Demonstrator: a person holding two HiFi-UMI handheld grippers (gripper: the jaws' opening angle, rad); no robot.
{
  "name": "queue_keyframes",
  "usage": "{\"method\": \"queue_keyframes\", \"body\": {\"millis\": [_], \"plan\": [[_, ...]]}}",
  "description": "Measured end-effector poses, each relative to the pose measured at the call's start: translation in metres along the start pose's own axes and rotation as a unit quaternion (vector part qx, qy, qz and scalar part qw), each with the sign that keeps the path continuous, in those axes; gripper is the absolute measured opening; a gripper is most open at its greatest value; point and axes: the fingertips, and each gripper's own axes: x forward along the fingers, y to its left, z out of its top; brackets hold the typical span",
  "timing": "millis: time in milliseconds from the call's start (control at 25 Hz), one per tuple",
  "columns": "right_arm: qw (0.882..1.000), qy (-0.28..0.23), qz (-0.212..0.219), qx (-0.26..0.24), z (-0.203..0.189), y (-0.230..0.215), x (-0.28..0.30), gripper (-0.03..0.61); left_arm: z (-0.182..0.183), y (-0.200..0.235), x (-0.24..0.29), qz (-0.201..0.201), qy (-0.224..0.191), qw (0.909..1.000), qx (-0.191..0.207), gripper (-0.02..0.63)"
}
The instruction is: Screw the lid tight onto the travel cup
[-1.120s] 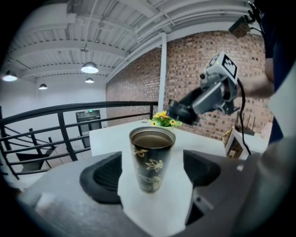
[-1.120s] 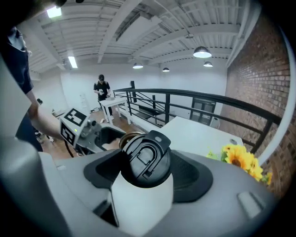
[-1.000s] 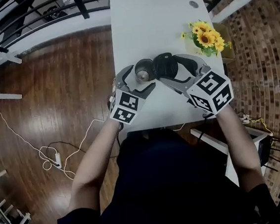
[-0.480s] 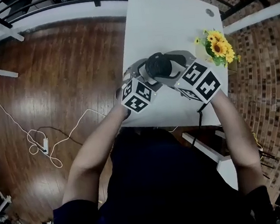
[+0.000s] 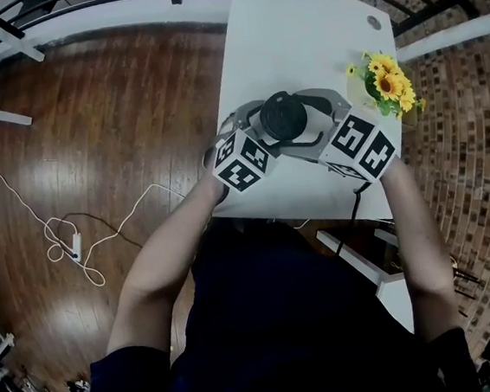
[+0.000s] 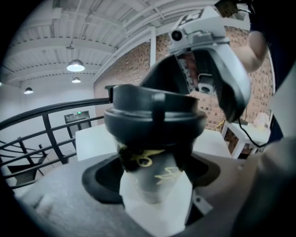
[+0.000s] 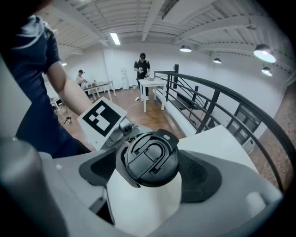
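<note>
The travel cup (image 6: 155, 183), a grey body with a yellow print, stands upright above the white table (image 5: 297, 29). My left gripper (image 5: 260, 133) is shut on its body, the pads (image 6: 99, 178) tight against both sides. The black lid (image 5: 283, 115) sits on top of the cup (image 7: 150, 158) and looks level (image 6: 155, 118). My right gripper (image 5: 304, 124) reaches in from the right with its jaws on either side of the lid. Those jaws are opening, and a gap shows between the left pad (image 7: 99, 169) and the lid.
A pot of sunflowers (image 5: 386, 85) stands at the table's right edge, close behind my right gripper. A cable hole (image 5: 373, 22) is at the far right corner. A white cable (image 5: 58, 241) lies on the wooden floor to the left. Black railings (image 7: 217, 99) run beyond the table.
A second ago the lid was held beside the open cup mouth; now it sits on top of the cup. The right gripper's jaws have since widened around it.
</note>
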Motion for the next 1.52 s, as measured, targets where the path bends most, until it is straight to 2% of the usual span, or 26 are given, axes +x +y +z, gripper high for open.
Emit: {"method": "queue_keyframes", "body": {"millis": [80,120,240,280,360,480,560,640,720,840,920,1000,1080,1160,1240,1320,1360,1440,1520], "plan": [[1.000,-0.017,-0.008,-0.021,0.000,0.011,-0.001,0.409,-0.004,-0.011,-0.009,-0.012,-0.003,0.9999,-0.003,0.399],[0.999,-0.028,-0.004,-0.026,-0.002,0.017,-0.002,0.374,-0.006,-0.016,-0.013,-0.014,-0.004,0.9999,0.003,0.399],[0.998,-0.065,-0.007,-0.015,0.001,0.028,-0.006,0.370,-0.011,-0.023,-0.019,-0.005,-0.008,0.9997,0.021,0.399],[0.997,-0.075,-0.027,-0.001,0.002,0.027,-0.006,0.368,-0.010,-0.022,-0.018,0.001,-0.011,0.9998,0.018,0.399],[0.990,-0.093,-0.097,0.046,0.000,0.021,-0.007,0.367,-0.009,-0.020,-0.015,0.015,-0.019,0.9997,0.006,0.399],[0.961,-0.118,-0.218,0.121,-0.001,0.018,-0.009,0.368,-0.008,-0.019,-0.014,0.028,-0.032,0.9991,-0.003,0.399],[0.947,-0.124,-0.259,0.142,0.000,0.019,-0.009,0.368,-0.008,-0.018,-0.015,0.034,-0.037,0.9987,-0.005,0.399],[0.946,-0.142,-0.252,0.144,0.002,0.020,-0.012,0.371,-0.008,-0.019,-0.015,0.035,-0.037,0.9987,-0.007,0.399],[0.957,-0.168,-0.215,0.100,0.012,0.021,-0.018,0.423,-0.008,-0.020,-0.013,0.028,-0.035,0.9990,-0.005,0.399],[0.982,-0.148,-0.116,0.010,0.012,0.020,-0.013,0.431,-0.009,-0.018,-0.014,0.015,-0.033,0.9993,0.003,0.399],[0.992,-0.120,-0.039,0.002,0.004,0.019,-0.002,0.430,-0.009,-0.018,-0.015,0.010,-0.029,0.9995,0.005,0.399],[0.994,-0.105,-0.008,0.000,-0.001,0.017,0.003,0.430,-0.008,-0.019,-0.013,0.006,-0.025,0.9996,0.005,0.399],[0.992,-0.121,-0.028,0.012,-0.002,0.014,0.003,0.433,-0.008,-0.020,-0.012,0.003,-0.022,0.9997,0.005,0.399],[0.982,-0.160,-0.088,0.059,-0.002,0.011,0.000,0.433,-0.008,-0.020,-0.012,0.002,-0.020,0.9998,0.008,0.399],[0.961,-0.191,-0.163,0.119,-0.003,0.009,-0.002,0.433,-0.009,-0.020,-0.014,0.004,-0.021,0.9997,0.011,0.399],[0.940,-0.192,-0.230,0.161,-0.003,0.008,-0.001,0.433,-0.011,-0.019,-0.016,0.008,-0.023,0.9996,0.010,0.399],[0.933,-0.188,-0.250,0.178,-0.003,0.008,0.000,0.433,-0.011,-0.018,-0.016,0.010,-0.025,0.9996,0.008,0.399],[0.928,-0.180,-0.254,0.205,-0.004,0.007,0.003,0.433,-0.010,-0.017,-0.015,0.014,-0.029,0.9995,0.002,0.399],[0.942,-0.177,-0.214,0.190,-0.005,0.008,0.002,0.434,-0.009,-0.018,-0.013,0.013,-0.028,0.9995,0.000,0.397]]}}
